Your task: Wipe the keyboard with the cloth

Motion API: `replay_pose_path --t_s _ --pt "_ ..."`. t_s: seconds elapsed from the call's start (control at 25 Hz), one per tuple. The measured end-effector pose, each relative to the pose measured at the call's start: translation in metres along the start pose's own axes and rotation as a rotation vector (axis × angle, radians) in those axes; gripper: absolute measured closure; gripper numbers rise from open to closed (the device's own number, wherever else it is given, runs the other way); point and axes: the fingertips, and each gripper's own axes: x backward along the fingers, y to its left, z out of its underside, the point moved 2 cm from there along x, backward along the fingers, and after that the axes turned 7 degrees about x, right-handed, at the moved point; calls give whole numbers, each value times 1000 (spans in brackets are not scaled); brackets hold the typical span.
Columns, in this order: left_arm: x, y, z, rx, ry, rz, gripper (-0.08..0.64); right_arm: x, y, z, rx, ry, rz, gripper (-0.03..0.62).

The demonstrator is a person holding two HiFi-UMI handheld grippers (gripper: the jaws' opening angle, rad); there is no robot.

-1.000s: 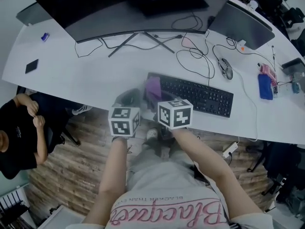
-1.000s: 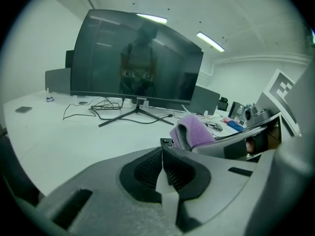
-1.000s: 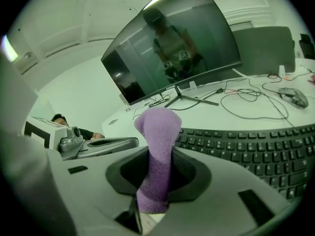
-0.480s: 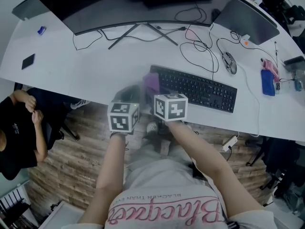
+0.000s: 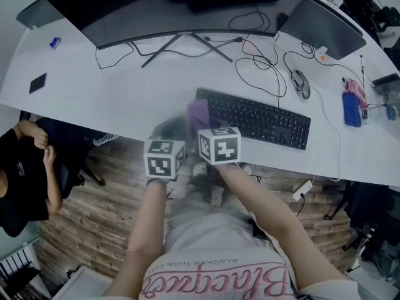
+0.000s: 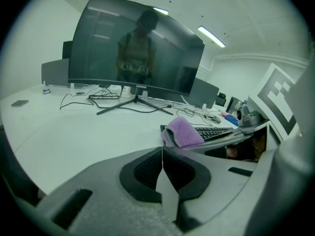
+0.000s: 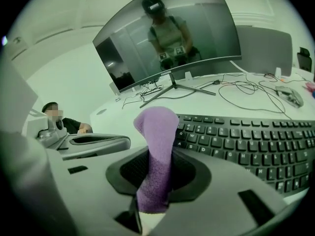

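Right tool point(image 7: 156, 167) is clamping the purple cloth point(image 7: 155, 127) at 1 bunched fold, over the black keyboard's point(image 7: 246, 144) left end. Left tool point(image 6: 162, 156) is sitting closed, empty. The cloth (soft, light) is probably drooping, so wiping needs pressing down.

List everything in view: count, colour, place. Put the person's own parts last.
desk: one, white, spans the view
monitor: one, dark, curved, back of desk
second screen: one, grey, back right
keyboard: one, black, near front edge
cloth: one, purple, at keyboard's left end
mouse: one, grey, beyond keyboard's right end
cables: several, black, behind keyboard
phone: one, black, desk's left end
seated person: one, black top, left of desk
left tool: grey, shut, empty
right tool: grey, shut on cloth
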Motion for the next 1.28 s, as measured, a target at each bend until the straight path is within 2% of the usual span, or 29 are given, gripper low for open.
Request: replay_pose_path --t_s 0.28,1.28 --pt "-8 -17 0 -18 8 17 552 12 -18 4 2 -7 20 495" --pt "-50 -131 9 -115 55 143 554 77 -109 38 -64 -9 103 495"
